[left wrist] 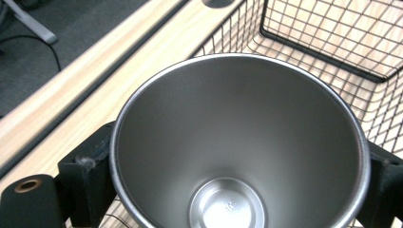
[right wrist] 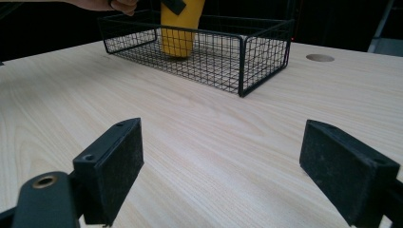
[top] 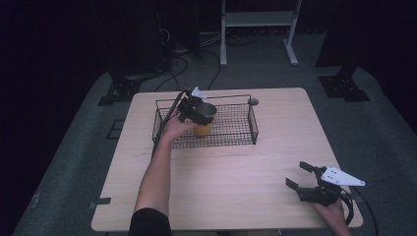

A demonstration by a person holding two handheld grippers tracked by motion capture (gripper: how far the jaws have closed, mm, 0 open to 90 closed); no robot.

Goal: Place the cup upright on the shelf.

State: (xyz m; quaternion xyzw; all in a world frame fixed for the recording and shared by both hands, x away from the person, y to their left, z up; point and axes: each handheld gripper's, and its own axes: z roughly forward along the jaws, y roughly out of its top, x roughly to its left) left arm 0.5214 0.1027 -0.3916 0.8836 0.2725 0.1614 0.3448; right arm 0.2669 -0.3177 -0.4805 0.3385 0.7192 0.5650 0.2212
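Observation:
A yellow cup (top: 203,129) with a steel inside (left wrist: 237,142) stands upright in the black wire basket (top: 236,132) at the table's far middle. My left gripper (top: 199,114) is shut on the cup near its rim, one jaw pressing each side in the left gripper view. The cup (right wrist: 180,28) rests on or just above the basket (right wrist: 247,52) floor; I cannot tell which. My right gripper (top: 301,175) is open over bare tabletop at the near right corner, nothing between its fingers (right wrist: 111,166).
The light wood table (top: 236,182) has a round cable hole (top: 253,102) just behind the basket's right end. A dark floor with cables and a white metal frame (top: 258,29) lies beyond the far edge.

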